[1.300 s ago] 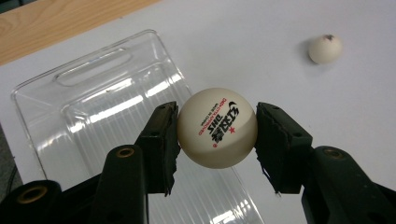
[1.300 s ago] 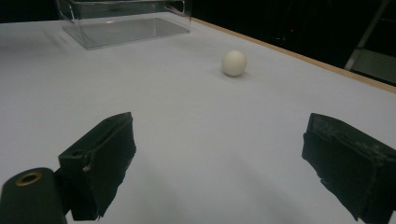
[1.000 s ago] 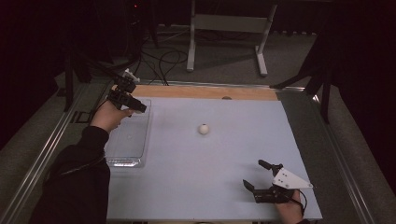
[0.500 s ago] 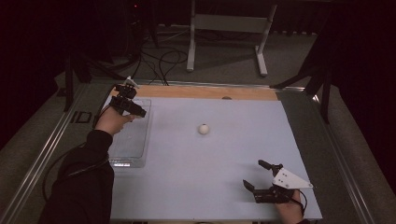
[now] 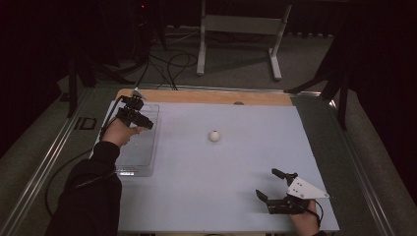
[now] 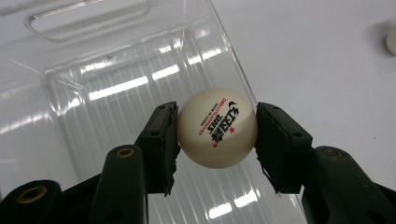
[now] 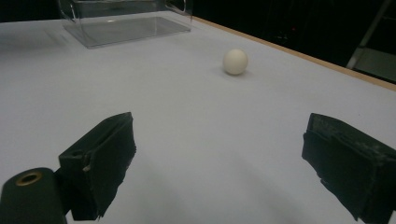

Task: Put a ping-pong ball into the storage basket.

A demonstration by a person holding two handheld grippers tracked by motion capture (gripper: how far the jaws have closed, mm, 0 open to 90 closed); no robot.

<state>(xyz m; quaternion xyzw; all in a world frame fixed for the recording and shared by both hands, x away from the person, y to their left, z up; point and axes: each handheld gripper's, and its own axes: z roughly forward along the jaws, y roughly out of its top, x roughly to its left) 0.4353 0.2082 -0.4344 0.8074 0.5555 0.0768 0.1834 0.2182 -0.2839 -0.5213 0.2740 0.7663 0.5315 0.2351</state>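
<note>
A white printed table-tennis ball (image 6: 217,128) is being held between the left gripper (image 6: 217,140) jaws above the clear ribbed plastic tray (image 6: 93,93), while the right gripper (image 7: 219,163) is being kept wide open, empty.

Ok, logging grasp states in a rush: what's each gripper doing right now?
Left gripper: closed on the white printed table-tennis ball, above the clear plastic tray.
Right gripper: open, holding nothing.
</note>
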